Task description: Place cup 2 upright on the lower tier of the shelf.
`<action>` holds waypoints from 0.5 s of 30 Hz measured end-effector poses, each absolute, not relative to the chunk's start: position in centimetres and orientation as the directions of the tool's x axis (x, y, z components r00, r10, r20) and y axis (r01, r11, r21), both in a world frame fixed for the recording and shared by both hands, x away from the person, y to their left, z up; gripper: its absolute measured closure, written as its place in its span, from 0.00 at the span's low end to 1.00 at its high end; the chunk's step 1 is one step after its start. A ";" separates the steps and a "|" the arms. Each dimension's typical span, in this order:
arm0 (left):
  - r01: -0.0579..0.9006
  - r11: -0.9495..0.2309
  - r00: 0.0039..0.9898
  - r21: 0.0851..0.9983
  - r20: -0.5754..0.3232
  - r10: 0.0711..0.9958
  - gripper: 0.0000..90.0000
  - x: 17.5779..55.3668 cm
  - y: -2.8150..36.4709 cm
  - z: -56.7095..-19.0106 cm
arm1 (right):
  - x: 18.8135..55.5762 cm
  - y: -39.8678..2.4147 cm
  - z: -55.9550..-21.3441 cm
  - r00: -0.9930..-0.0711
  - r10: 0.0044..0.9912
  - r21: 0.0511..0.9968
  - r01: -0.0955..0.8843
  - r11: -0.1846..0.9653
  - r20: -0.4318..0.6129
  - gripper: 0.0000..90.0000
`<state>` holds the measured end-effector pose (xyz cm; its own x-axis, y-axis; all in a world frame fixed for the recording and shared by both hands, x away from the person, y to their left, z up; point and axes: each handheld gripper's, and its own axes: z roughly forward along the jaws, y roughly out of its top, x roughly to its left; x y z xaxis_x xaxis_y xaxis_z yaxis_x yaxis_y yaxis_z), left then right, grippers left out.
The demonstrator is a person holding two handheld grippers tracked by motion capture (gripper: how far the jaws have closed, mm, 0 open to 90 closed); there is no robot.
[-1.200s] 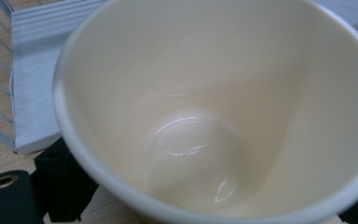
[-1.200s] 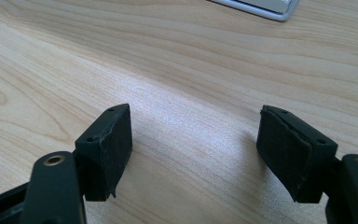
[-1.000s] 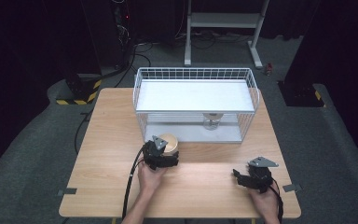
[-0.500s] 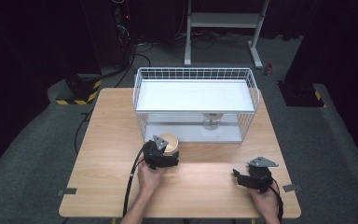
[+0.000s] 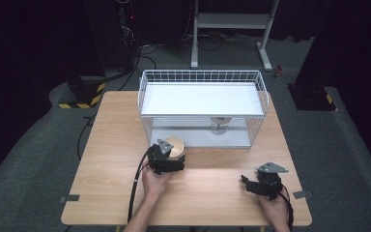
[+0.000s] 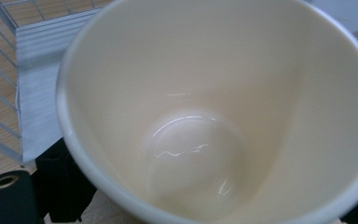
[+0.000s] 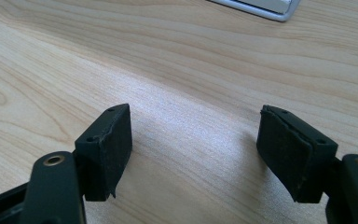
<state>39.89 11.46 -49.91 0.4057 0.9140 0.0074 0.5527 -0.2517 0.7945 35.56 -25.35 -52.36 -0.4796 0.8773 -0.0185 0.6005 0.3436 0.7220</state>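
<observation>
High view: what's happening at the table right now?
A person holds a gripper in each hand at a wooden table. The left gripper is at a cream cup, just in front of the white wire rack; whether it grips the cup is unclear. The right gripper rests apart, jaws open over bare wood. A small stemmed object stands on the rack's lower shelf.

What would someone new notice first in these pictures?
The white wire rack at the far middle of the wooden table stands out, with a small stemmed item on its lower shelf. In front of it, the left gripper is at a cream cup, empty inside.
</observation>
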 end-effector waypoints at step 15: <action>0.550 -0.296 0.434 0.781 0.036 0.900 0.10 41.4 11.0 -48.4 | 35.6 -25.4 -52.4 -0.482 0.876 0.722 0.599 0.346 -0.021 0.30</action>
